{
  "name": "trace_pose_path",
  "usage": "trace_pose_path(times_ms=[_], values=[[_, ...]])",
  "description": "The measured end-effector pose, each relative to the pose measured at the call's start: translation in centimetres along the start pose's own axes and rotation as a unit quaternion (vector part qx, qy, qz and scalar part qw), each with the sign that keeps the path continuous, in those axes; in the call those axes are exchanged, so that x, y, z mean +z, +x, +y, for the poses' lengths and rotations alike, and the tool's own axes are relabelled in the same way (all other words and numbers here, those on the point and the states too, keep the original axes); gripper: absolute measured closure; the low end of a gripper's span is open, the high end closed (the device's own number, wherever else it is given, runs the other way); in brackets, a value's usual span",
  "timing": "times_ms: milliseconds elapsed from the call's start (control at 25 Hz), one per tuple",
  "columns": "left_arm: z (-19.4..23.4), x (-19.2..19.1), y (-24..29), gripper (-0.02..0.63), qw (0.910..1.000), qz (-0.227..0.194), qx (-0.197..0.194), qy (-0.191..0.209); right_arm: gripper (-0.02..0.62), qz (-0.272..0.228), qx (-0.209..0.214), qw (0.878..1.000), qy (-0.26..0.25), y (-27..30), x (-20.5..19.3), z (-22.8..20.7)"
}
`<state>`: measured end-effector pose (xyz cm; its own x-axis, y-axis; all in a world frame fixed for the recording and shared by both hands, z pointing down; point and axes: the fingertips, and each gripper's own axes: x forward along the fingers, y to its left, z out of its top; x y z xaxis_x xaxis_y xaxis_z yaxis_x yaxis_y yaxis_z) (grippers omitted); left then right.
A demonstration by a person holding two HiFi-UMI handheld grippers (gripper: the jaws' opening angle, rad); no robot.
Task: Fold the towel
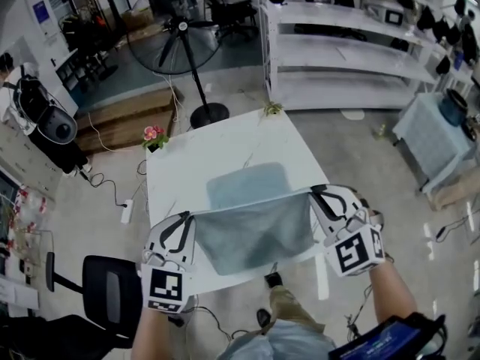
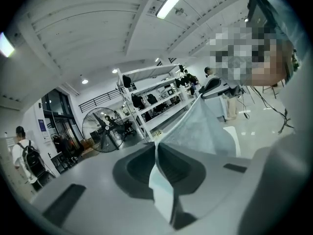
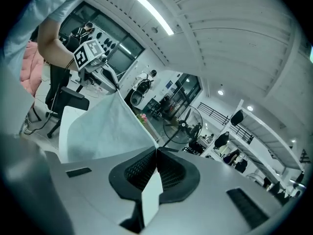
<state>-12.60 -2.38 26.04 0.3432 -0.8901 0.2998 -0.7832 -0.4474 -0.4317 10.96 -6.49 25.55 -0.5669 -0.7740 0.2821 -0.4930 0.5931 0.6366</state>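
The left claw and right claw each clamp a near corner of the towel, whose far half lies on the bench. The bites look shallow, I think, so a corner could slip, or uneven travel could skew the fold.

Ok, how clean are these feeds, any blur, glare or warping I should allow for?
Head view: even light, towel clear on the white table, room lines bowed at the edges. Left gripper view: heavy fisheye, dark corners, glaring ceiling light. Right gripper view: same fisheye, bright ceiling strip, jaws crisp.
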Motion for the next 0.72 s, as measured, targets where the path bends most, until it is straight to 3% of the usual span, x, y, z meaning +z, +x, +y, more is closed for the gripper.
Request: trace_pose_path(times_ms=[720], values=[[4.1,-10.0,16.7,0.577,0.9918,0.102,-0.037,-0.068,0.575,0.055,0.074,0.994,0.051,17.3,-10.0,-2.1]])
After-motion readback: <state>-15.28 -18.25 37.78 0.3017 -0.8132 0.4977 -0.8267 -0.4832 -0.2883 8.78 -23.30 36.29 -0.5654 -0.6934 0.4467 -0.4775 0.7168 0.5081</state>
